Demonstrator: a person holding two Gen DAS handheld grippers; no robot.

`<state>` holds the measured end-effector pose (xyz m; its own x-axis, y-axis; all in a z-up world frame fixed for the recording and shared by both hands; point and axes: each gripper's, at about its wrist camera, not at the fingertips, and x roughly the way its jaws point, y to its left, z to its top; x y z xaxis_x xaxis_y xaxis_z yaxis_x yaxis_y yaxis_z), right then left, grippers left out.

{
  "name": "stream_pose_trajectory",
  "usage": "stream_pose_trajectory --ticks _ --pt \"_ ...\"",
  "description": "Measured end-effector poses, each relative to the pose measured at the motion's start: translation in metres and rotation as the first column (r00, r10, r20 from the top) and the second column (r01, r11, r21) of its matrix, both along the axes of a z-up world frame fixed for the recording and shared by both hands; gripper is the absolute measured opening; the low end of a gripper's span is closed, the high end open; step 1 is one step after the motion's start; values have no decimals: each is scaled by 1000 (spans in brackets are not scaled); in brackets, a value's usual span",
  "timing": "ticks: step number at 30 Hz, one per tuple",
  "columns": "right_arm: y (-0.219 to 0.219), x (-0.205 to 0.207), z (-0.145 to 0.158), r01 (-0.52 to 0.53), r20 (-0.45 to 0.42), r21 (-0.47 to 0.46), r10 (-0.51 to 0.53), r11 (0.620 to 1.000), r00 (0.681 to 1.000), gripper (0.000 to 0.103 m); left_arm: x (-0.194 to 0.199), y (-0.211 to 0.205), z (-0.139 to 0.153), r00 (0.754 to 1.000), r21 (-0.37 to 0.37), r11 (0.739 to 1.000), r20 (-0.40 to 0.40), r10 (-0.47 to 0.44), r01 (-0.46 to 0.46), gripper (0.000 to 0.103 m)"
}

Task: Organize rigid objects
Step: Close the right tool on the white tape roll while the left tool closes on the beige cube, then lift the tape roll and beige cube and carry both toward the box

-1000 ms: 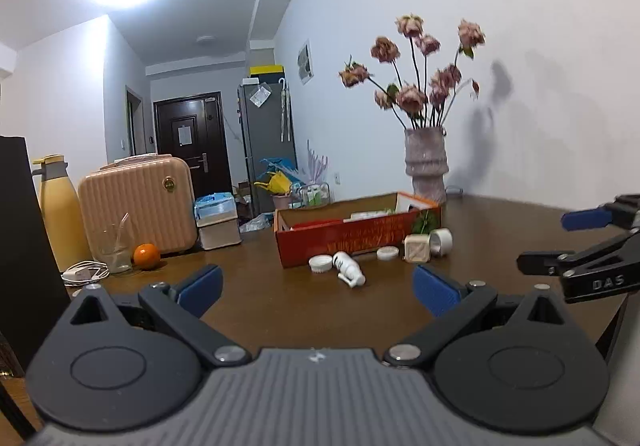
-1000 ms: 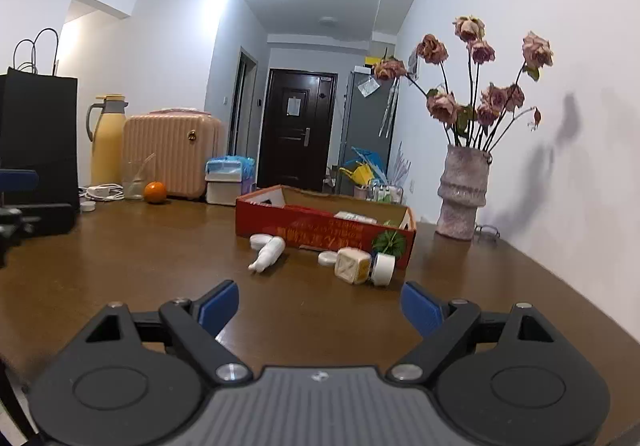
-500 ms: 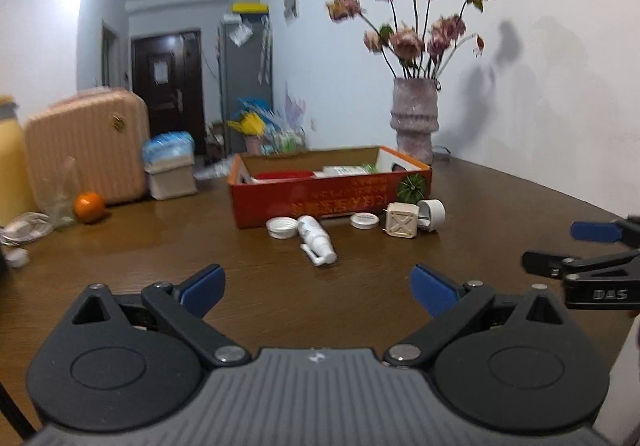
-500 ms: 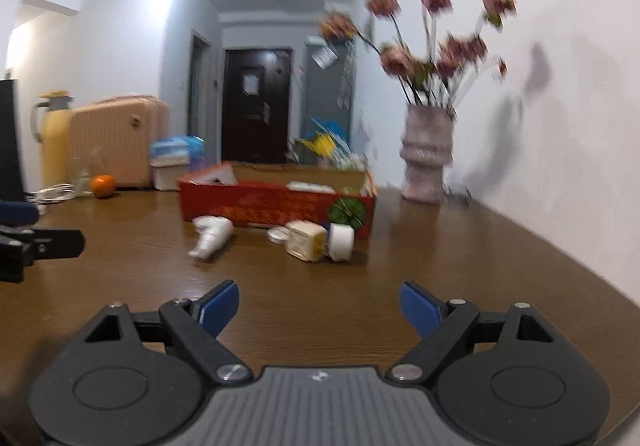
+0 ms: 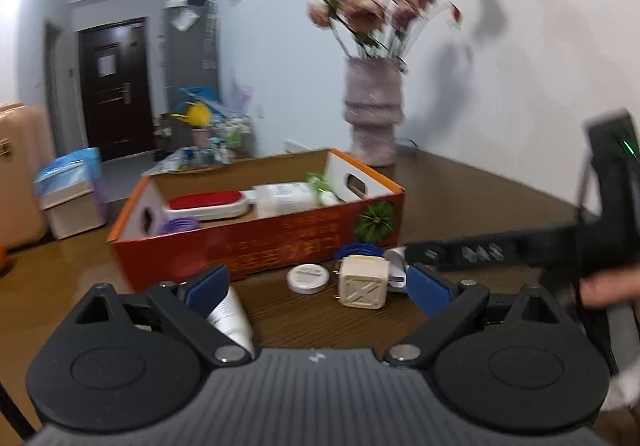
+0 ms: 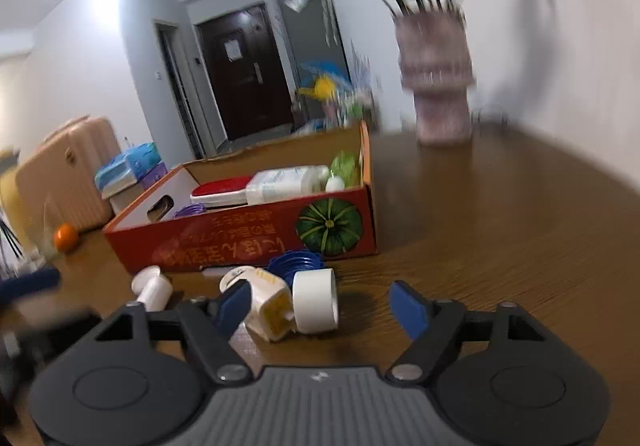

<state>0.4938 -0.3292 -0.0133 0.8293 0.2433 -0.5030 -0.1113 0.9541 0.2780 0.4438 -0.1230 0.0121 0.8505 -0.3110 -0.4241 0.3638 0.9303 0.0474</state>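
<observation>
A red cardboard box (image 5: 256, 242) (image 6: 240, 242) stands on the brown table and holds a red-lidded case, a white bottle and other items. In front of it lie a cream cube-shaped plug (image 5: 363, 284) (image 6: 270, 304), a white roll (image 6: 315, 301), a blue cap (image 6: 295, 264), a round white lid (image 5: 308, 278) and a white bottle (image 5: 230, 316) (image 6: 154, 288). My left gripper (image 5: 318, 286) is open, low over the table, with the bottle by its left finger. My right gripper (image 6: 322, 304) is open around the white roll and the cube.
A vase of dried pink flowers (image 5: 374, 110) (image 6: 436, 82) stands behind the box at the right. A pink suitcase (image 6: 64, 182) and an orange (image 6: 65, 237) are at the far left. The right gripper's arm (image 5: 520, 242) crosses the left wrist view at right.
Both grippers have moved forward and down, close to the loose items in front of the box. Both views are blurred by motion now.
</observation>
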Motion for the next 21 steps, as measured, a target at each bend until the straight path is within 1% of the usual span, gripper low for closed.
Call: stream_pose_trajectory --ticks 1,2,5,6,7,8,10,12,14,15,17,18,21 --pt "-2 10 -3 -5 -22 14 6 1000 1000 62 8 -5 -4 1000 6 1000 -21 -8 8 98" --pt "-2 18 -7 -2 -42 19 2 1000 999 49 17 -10 -8 999 8 1000 -46 -14 14 98" --pt "-7 33 -18 2 -80 58 2 998 997 39 42 -27 -18 994 1 999 -101 -44 44 98" --pt "-10 35 -21 7 -85 80 0 997 996 27 51 -34 -21 993 4 999 -114 -39 40 98" --pt "-13 36 -24 6 -89 96 3 995 996 23 56 -39 -23 992 -1 999 -117 -42 42 97" --pt "-17 35 -26 11 -89 109 -2 994 996 23 62 -44 -25 992 -8 999 -115 -47 47 97" --pt "-26 34 -27 47 -79 116 -38 992 996 23 74 -56 -30 991 10 997 -107 -74 75 96" --pt "-33 31 -26 58 -59 100 -52 993 997 23 84 -65 -37 992 32 998 -115 -54 58 91" --pt "-38 28 -23 64 -47 106 -59 992 997 23 92 -67 -41 989 15 998 -137 -53 55 88" --pt "-40 27 -22 69 -44 112 -64 991 997 23 95 -67 -43 989 4 999 -144 -43 45 83" --pt "-42 22 -20 72 -29 112 -69 991 997 23 101 -66 -46 984 -12 999 -171 -39 38 66" --pt "-41 20 -20 75 -27 105 -72 992 997 23 103 -66 -48 983 -13 1000 -182 -26 24 52" --pt "-41 11 -19 75 -21 89 -73 993 997 23 97 -63 -48 982 -26 999 -182 -42 38 52"
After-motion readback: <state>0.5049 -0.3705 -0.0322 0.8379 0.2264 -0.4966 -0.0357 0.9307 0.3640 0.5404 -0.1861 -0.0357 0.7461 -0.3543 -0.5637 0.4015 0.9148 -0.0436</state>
